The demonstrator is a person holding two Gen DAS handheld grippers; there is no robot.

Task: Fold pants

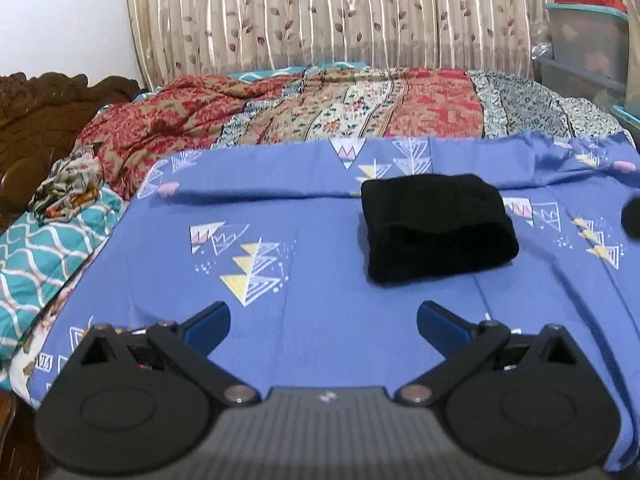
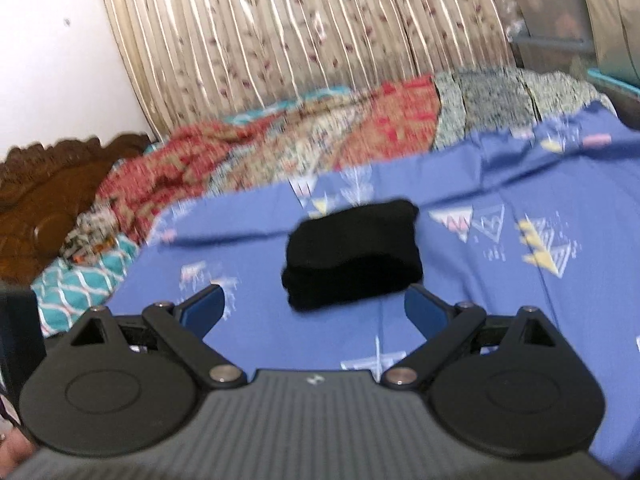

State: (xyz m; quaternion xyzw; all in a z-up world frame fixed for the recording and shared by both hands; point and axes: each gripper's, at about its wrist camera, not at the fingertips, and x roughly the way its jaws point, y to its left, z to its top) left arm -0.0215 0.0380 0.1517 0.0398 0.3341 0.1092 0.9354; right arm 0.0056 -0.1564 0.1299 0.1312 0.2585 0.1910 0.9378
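Note:
The black pants [image 1: 436, 226] lie folded into a thick compact rectangle on the blue patterned sheet [image 1: 320, 280]. They also show in the right wrist view [image 2: 352, 254], blurred. My left gripper [image 1: 323, 326] is open and empty, held back from the pants and to their left. My right gripper [image 2: 314, 310] is open and empty, just short of the pants' near edge. A dark blurred shape [image 1: 632, 216] at the right edge of the left wrist view may be part of the right gripper.
A red and floral quilt [image 1: 304, 108] lies bunched behind the sheet, before a leaf-print curtain [image 1: 320, 12]. A teal patterned sheet [image 1: 44, 256] and a crumpled cloth [image 1: 68, 188] lie at left by the carved wooden headboard [image 1: 44, 112]. Plastic storage bins [image 1: 588, 40] stand at the far right.

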